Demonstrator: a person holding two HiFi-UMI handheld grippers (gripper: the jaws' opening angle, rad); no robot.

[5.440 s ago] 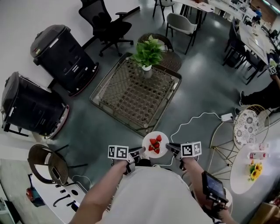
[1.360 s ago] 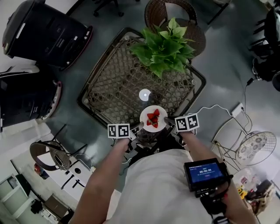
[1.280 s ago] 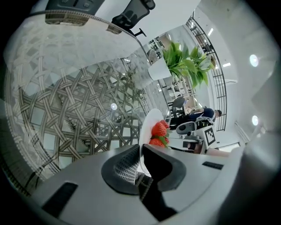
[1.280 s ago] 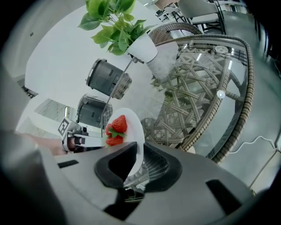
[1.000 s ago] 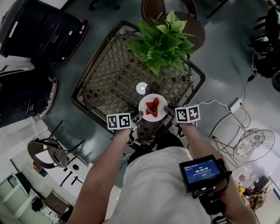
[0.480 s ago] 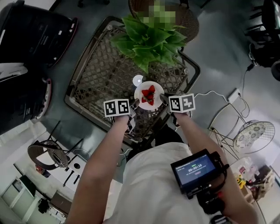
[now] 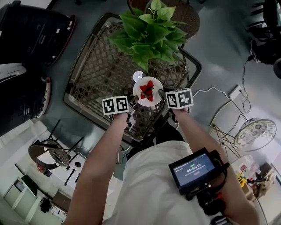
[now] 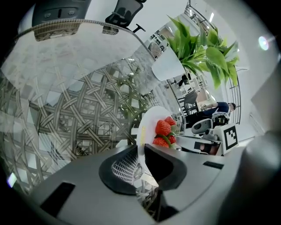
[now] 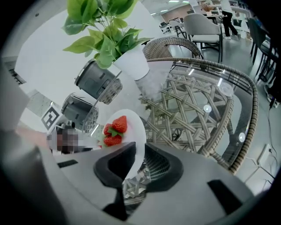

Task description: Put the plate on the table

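Note:
A white plate (image 7: 147, 99) with red strawberries (image 7: 146, 89) sits low over the glass top of the wicker table (image 7: 96, 74), just in front of the potted plant (image 7: 149, 33). My left gripper (image 7: 132, 104) holds the plate's left rim (image 8: 149, 125). Its jaws have just been opening a little, and the rim still sits between the pads and touches them. My right gripper (image 7: 161, 95) is shut on the right rim (image 9: 136, 132). I cannot tell whether the plate rests on the glass.
The plant's white pot (image 9: 131, 63) stands close behind the plate. Two black machines (image 7: 30, 30) stand left of the table and a wicker chair (image 7: 175, 9) behind it. A white wire side table (image 7: 254, 134) and a power strip (image 7: 235, 92) lie at the right.
Both grippers have carried the plate from the table's near edge inward towards the plant and slightly down. Over the last half second they have hardly shifted.

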